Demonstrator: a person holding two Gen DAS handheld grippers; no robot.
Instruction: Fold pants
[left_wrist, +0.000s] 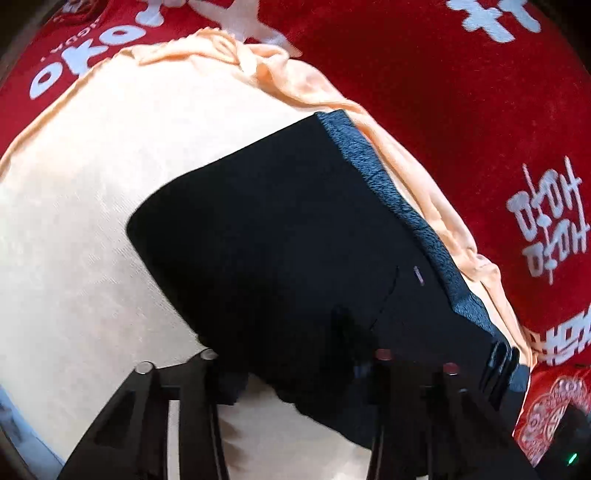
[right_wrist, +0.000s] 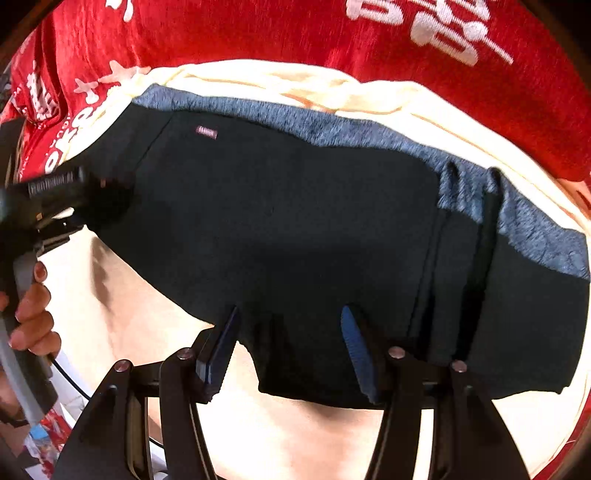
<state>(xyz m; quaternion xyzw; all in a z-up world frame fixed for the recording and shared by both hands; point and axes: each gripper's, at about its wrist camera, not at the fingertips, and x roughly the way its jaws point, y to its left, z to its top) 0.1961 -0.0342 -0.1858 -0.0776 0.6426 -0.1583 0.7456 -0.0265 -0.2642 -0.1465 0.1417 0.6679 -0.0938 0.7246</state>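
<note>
The black pants (left_wrist: 280, 236) lie folded into a thick block on a cream cloth (left_wrist: 74, 206), with a grey fleecy inner layer (left_wrist: 373, 162) showing along the far edge. My left gripper (left_wrist: 291, 373) is open, its fingers straddling the near edge of the pants. In the right wrist view the pants (right_wrist: 295, 221) fill the middle, grey lining (right_wrist: 332, 125) at the far edge. My right gripper (right_wrist: 288, 343) is open with its blue pads (right_wrist: 354, 347) on either side of the near hem. The left gripper (right_wrist: 107, 192) shows at the pants' left end.
A red blanket with white lettering (left_wrist: 480, 110) lies under the cream cloth (right_wrist: 295, 435) on all far sides. The person's hand (right_wrist: 33, 314) holds the left gripper's handle at the left edge. A peach ruffled cloth edge (left_wrist: 295, 85) runs beside the pants.
</note>
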